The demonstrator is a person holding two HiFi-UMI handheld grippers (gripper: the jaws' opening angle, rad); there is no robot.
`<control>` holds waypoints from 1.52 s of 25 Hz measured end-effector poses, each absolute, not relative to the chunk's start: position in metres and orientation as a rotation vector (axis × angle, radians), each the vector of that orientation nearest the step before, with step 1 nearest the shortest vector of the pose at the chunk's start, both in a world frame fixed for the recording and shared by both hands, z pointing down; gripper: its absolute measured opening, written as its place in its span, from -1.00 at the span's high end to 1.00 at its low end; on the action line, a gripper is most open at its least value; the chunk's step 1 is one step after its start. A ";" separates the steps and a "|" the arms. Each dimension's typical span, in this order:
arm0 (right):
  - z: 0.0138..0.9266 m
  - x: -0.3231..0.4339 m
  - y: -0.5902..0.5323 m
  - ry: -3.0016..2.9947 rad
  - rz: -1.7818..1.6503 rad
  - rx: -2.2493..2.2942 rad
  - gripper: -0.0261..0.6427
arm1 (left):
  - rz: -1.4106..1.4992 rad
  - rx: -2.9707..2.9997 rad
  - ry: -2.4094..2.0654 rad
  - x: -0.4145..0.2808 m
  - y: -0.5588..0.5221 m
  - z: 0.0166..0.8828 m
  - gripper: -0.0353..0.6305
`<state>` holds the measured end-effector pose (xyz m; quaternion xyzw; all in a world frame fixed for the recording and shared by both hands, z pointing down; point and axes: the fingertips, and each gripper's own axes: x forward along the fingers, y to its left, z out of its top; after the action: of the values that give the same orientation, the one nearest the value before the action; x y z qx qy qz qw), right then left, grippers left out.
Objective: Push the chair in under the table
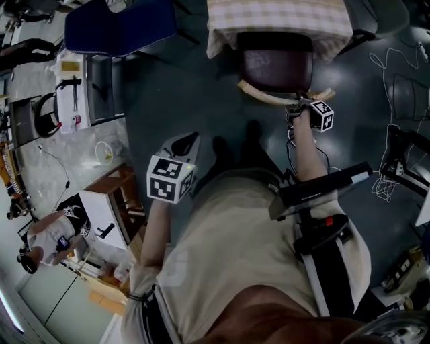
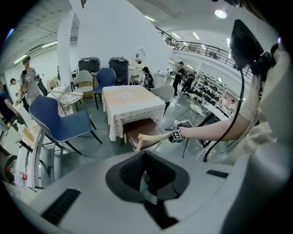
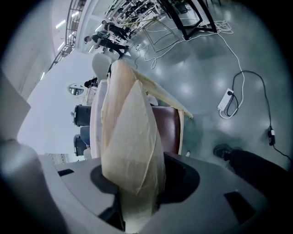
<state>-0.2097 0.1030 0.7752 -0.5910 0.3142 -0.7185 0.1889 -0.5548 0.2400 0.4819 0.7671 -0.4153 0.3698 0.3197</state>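
Looking steeply down from the head camera, I see the chair (image 1: 277, 67) at 12 o'clock from my body. It has a dark red seat and a pale, curved wooden back rail (image 1: 265, 98). It stands at a table (image 1: 279, 17) draped in a light checked cloth. The front of the seat sits beneath the hanging cloth edge, while the rest of the seat and the rail show outside the table, over dark grey floor (image 1: 175, 87).

My right arm reaches out toward 1 o'clock. The right gripper (image 1: 299, 107) meets the back rail a little right of its middle. In the right gripper view the rail runs straight up between the two jaws and fills the gap. The jaws are part-way apart and closed against the wood, so this gripper has hold of the chair by its rail.

The left gripper (image 1: 190, 141) is close to my body at about 10 o'clock, pointing downward, well apart from the chair. Its jaws are pressed fully together with nothing between them.

A blue chair (image 1: 114, 27) stands at 11 o'clock, away from the table. White cables (image 1: 390, 87) trail on the floor at 2 o'clock.
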 end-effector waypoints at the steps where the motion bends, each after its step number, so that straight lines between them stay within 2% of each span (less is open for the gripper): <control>1: 0.775 -0.210 0.103 0.889 -2.022 -1.660 0.38 | 0.974 2.015 -1.091 -0.554 0.241 0.482 0.88; 38: 0.776 -0.181 0.074 0.967 -1.984 -1.658 0.34 | 1.039 2.036 -1.029 -0.524 0.219 0.482 0.88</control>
<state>-0.1808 0.0738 0.7757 -0.5897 0.3440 -0.7057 0.1894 -0.5238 0.2194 0.4816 0.7717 -0.3901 0.3938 0.3119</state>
